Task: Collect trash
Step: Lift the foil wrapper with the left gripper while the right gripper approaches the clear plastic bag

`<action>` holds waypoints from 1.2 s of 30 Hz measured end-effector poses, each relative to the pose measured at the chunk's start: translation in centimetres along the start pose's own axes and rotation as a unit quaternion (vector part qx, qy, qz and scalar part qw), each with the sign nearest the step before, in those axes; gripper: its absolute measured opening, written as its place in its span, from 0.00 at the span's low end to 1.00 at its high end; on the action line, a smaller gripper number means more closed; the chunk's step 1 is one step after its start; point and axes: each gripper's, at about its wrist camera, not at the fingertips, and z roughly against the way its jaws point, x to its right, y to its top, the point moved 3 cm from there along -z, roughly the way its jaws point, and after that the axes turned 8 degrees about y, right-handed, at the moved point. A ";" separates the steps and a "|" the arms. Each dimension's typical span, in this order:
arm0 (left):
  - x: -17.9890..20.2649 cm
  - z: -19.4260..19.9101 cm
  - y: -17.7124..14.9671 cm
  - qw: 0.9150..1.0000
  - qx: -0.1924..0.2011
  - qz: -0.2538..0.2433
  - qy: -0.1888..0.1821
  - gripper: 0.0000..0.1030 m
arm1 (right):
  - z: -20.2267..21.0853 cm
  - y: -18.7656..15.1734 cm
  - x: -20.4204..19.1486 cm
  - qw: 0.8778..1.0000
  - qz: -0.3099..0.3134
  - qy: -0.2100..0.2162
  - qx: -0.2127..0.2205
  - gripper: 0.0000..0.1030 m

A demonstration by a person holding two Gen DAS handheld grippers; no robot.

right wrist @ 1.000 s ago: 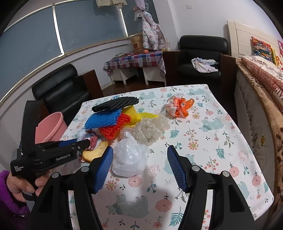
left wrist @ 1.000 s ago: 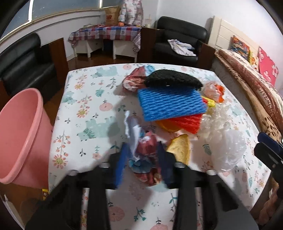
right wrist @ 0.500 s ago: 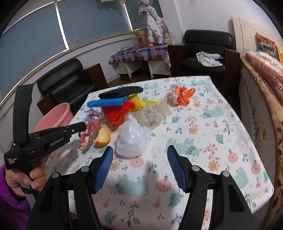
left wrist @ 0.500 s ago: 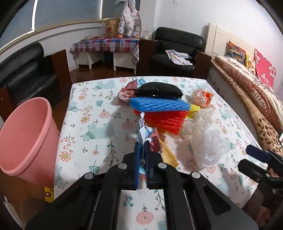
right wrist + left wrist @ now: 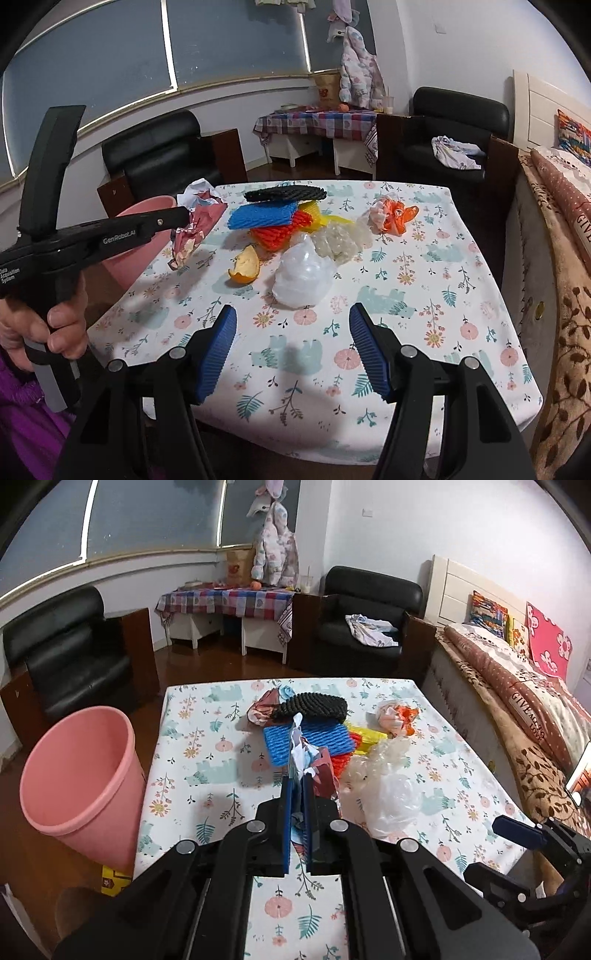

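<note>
My left gripper (image 5: 298,797) is shut on a crumpled red and white wrapper (image 5: 308,762) and holds it lifted above the table; the right wrist view shows the wrapper (image 5: 197,225) hanging from that gripper (image 5: 184,220). A pink bin (image 5: 79,779) stands on the floor left of the table. My right gripper (image 5: 293,336) is open and empty, low over the table's near part, just short of a white plastic bag (image 5: 303,277). An orange peel (image 5: 245,267) lies to the bag's left.
On the floral tablecloth (image 5: 424,288) lie blue (image 5: 264,216), red (image 5: 275,234) and black (image 5: 286,192) foam nets, clear bubble wrap (image 5: 341,238) and an orange-white bag (image 5: 391,218). Black armchairs stand behind. A bed (image 5: 524,709) runs along the right.
My left gripper closed on the wrapper and lifted it off the table, pulling back. The orange peel now lies uncovered. The right gripper drew back a little and stayed open.
</note>
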 end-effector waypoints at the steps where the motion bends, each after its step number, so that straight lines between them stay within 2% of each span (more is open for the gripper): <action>1: 0.1 0.2 0.0 1.000 0.003 -0.001 0.000 0.05 | 0.2 0.1 0.0 1.000 -0.001 0.000 0.004 0.61; 7: 0.1 1.3 0.3 0.999 0.020 -0.025 -0.006 0.05 | -0.2 1.2 0.6 0.999 -0.029 0.004 0.018 0.59; 14: -2.1 0.4 0.4 0.999 0.033 -0.029 -0.022 0.05 | -2.9 1.7 0.4 0.998 -0.057 -0.003 -0.011 0.56; 18: -4.1 -0.6 0.5 0.998 0.033 -0.027 -0.046 0.05 | -4.5 1.9 0.1 0.996 -0.079 -0.020 -0.024 0.56; 22: -5.1 -1.0 0.6 0.996 0.044 -0.047 -0.067 0.05 | -5.7 2.2 -0.1 0.992 -0.108 -0.048 -0.037 0.55; 28: -6.0 -1.9 0.4 0.991 0.040 -0.061 -0.110 0.05 | -7.7 3.4 -0.5 0.984 -0.146 -0.088 -0.058 0.55; 33: -6.4 -2.1 0.9 0.988 0.041 -0.065 -0.133 0.05 | -8.0 4.8 -1.6 0.980 -0.143 -0.123 -0.055 0.55; 36: -6.9 -1.8 1.5 0.988 0.037 -0.056 -0.140 0.05 | -7.8 5.0 -2.2 0.979 -0.153 -0.125 -0.046 0.55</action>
